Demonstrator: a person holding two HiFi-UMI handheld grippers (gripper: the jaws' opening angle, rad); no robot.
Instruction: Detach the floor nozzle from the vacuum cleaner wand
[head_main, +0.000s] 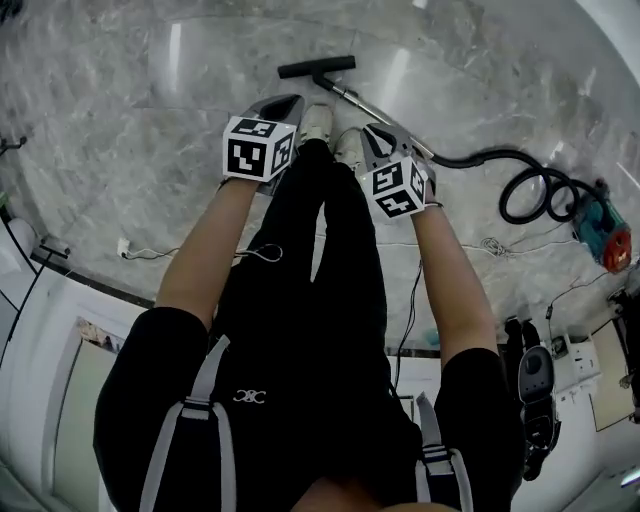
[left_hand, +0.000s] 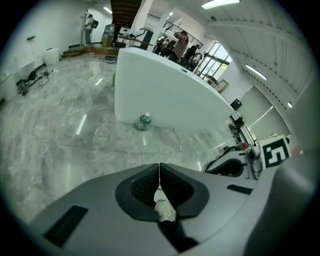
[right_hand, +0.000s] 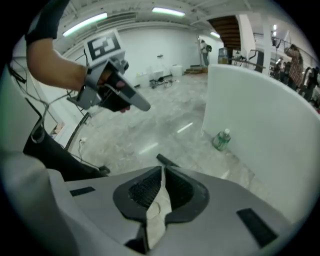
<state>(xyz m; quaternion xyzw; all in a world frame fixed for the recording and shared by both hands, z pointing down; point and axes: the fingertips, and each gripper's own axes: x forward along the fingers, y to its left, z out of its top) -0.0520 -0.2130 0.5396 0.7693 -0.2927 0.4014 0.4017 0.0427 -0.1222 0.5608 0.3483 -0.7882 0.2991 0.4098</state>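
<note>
Left gripper (head_main: 285, 104), right gripper (head_main: 376, 134): jaws together, empty; floor nozzle (head_main: 316, 67) well apart ahead

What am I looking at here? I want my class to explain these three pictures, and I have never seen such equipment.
There is no robot here. A person stands on a marble floor with a two-jaw gripper in each hand. The head view comes from a camera on the person's head. It looks down on the left gripper and the right gripper, each carrying a marker cube. The other two pictures come from cameras riding on those grippers and looking along their jaws. Both grippers are shut and hold nothing. Ahead on the floor lies a vacuum cleaner: floor nozzle, wand, hose. A bottle stands by a white partition.
</note>
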